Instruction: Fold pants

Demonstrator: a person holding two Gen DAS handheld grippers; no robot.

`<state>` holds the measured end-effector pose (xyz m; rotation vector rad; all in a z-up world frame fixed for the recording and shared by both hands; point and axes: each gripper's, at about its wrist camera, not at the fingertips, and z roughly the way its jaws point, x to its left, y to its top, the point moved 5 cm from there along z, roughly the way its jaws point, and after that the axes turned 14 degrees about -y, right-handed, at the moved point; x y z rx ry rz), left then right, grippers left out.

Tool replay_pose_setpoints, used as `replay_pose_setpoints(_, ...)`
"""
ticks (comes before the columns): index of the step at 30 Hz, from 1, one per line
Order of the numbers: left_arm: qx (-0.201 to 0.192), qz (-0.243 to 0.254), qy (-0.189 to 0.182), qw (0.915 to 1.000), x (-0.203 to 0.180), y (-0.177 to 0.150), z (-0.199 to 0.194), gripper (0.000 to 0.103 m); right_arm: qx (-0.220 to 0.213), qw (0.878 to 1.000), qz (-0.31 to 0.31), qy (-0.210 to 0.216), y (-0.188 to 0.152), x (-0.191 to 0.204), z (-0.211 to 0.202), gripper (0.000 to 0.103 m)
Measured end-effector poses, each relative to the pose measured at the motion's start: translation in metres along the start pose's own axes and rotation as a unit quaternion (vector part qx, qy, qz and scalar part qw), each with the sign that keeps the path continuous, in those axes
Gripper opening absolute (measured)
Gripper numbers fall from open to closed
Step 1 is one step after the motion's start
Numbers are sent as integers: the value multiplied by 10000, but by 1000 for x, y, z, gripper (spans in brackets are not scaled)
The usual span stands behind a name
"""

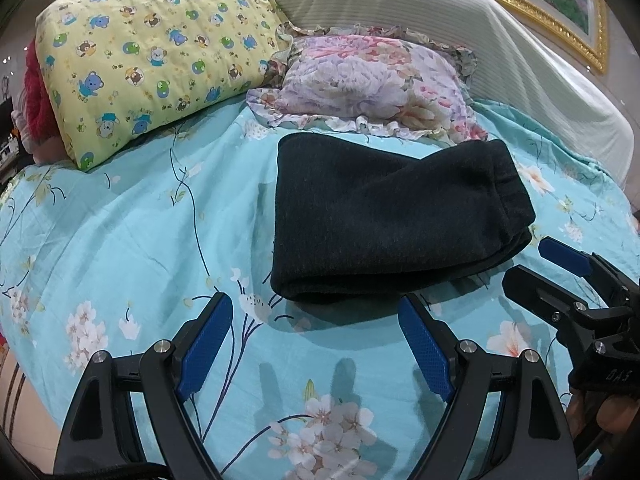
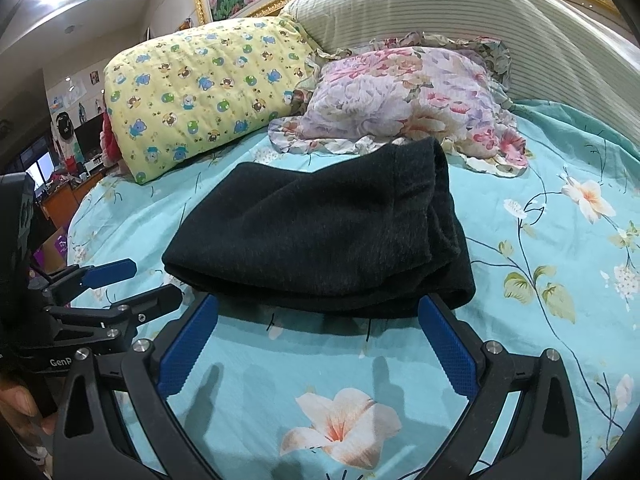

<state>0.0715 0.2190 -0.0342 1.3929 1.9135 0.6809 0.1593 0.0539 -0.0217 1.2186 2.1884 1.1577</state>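
Dark knit pants lie folded in a thick rectangular bundle on the turquoise floral bedsheet; they also show in the right wrist view. My left gripper is open and empty, just in front of the bundle's near left edge. My right gripper is open and empty, its fingertips at the bundle's near edge. The right gripper also shows at the right of the left wrist view, and the left gripper shows at the left of the right wrist view.
A yellow bear-print pillow and a floral ruffled pillow lie behind the pants. A striped cream headboard cushion curves along the back. The bed edge drops off at the left, with room furniture beyond.
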Motion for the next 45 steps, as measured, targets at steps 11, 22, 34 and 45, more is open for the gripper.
replay_pose_setpoints(11,-3,10,-7,10000,-3,4,1,85,-126,9999,53,7,9,-4,-6,102)
replay_pose_setpoints(22,-103,-146,-176,9997,-3,20,5,85,-223,9997,34,3,19,-5,-7,102)
replay_pose_setpoints(34,-120,-52,-130,9998,-5,28,9,85,-235,9997,45,37,27,-3,-2,102)
replay_pose_setpoints(45,-107,-35,-16,9999,-6,34,12,85,-262,9995,141,103,29,-2,0,102)
